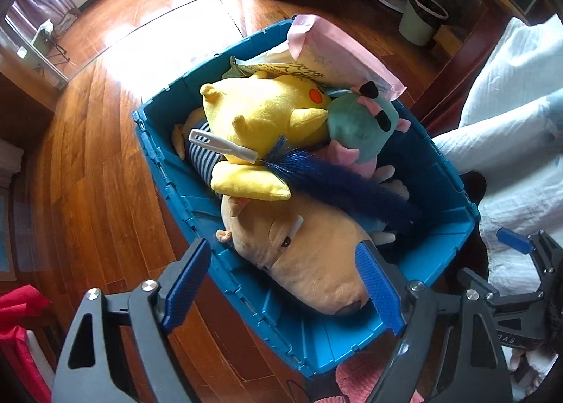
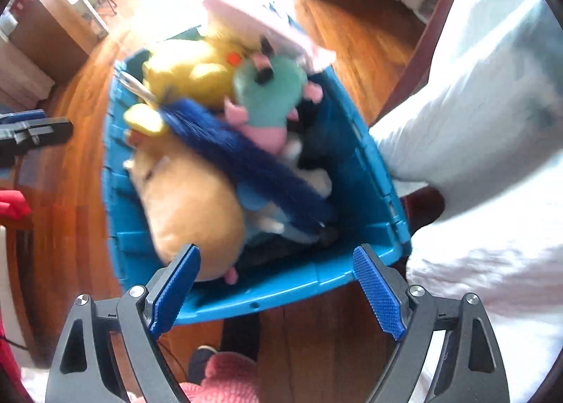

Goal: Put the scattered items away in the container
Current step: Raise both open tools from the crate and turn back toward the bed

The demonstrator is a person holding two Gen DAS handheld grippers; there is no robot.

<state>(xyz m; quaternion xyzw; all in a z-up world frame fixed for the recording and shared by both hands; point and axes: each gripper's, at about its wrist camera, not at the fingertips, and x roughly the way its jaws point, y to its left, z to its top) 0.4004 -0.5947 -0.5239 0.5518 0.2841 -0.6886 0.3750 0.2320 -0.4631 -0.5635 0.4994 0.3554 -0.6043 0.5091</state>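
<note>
Left wrist view
Left gripper (image 1: pixel 285 283): jaws spread wide, nothing between the pads; it hangs over the near end of the blue crate (image 1: pixel 165 160).
Crate contents: tan plush (image 1: pixel 309 258) at the near end, yellow plush (image 1: pixel 267 114) in the middle, green plush (image 1: pixel 362 125) toward the right wall, pink package (image 1: pixel 337 51) propped at the far corner.
Blue duster (image 1: pixel 337 185): lies on top, long axis diagonal from its white handle at the left wall to the near right corner.
Right gripper (image 1: pixel 517 251): seen at the right edge, beside the crate's near right corner.

Right wrist view (blurred)
Right gripper (image 2: pixel 278 283): jaws wide apart and empty, above the crate's near wall (image 2: pixel 281 283).
Pink knitted item (image 2: pixel 228 371): on the floor just outside the near wall, below both grippers; judged the likeliest thing left to tidy, about equally near either hand.
</note>
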